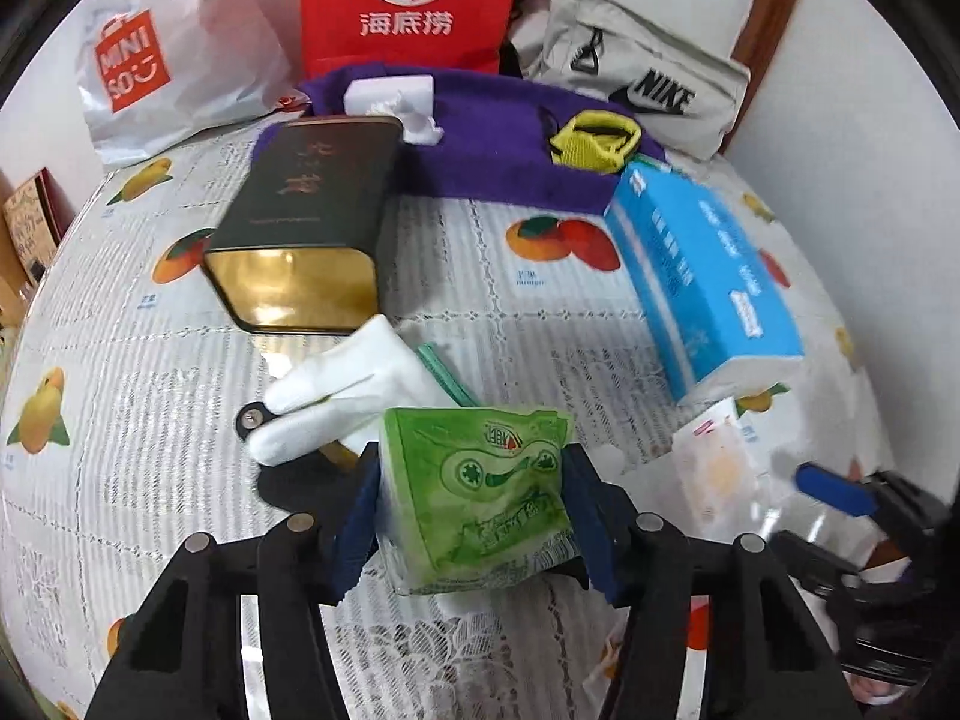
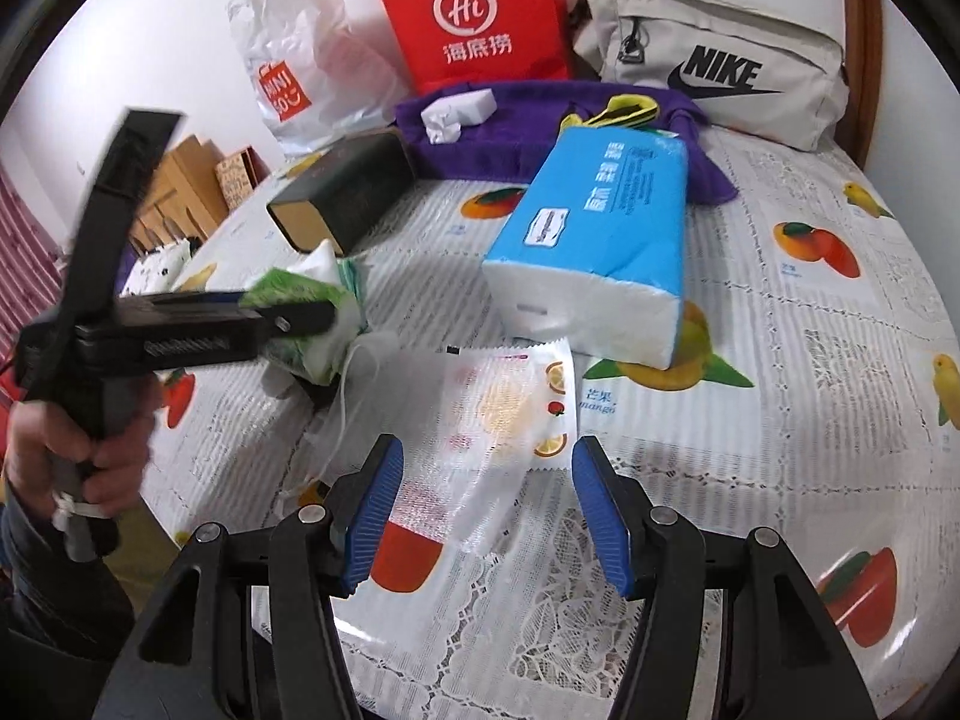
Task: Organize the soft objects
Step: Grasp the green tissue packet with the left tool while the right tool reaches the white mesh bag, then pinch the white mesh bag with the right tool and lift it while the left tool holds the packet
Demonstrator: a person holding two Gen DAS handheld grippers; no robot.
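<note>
Left wrist view first: the left gripper [image 1: 474,516] has its jaws squeezed onto a green tissue pack [image 1: 480,492], both pads pressing the soft sides, so I'd guess it's getting picked up to be sorted. The pack sits low over the fruit-print tabletop [image 1: 468,276], just beside a white glove [image 1: 348,384]. Behind it lies a dark tin [image 1: 306,216] on its side, a blue tissue pack [image 1: 702,276], and a purple towel [image 1: 480,150]. Readable stuff: a red "Hi" bag [image 1: 408,0], a MINISO bag [image 1: 156,54], and a NIKE pouch [image 1: 636,78].

Right wrist view: the right gripper [image 2: 486,510] has jaws about half open, holding nothing, hovering over a clear wet-wipe packet [image 2: 498,408] that lies flat on the cloth, probably lining up the next grab. "mango" is printed on the cloth.
</note>
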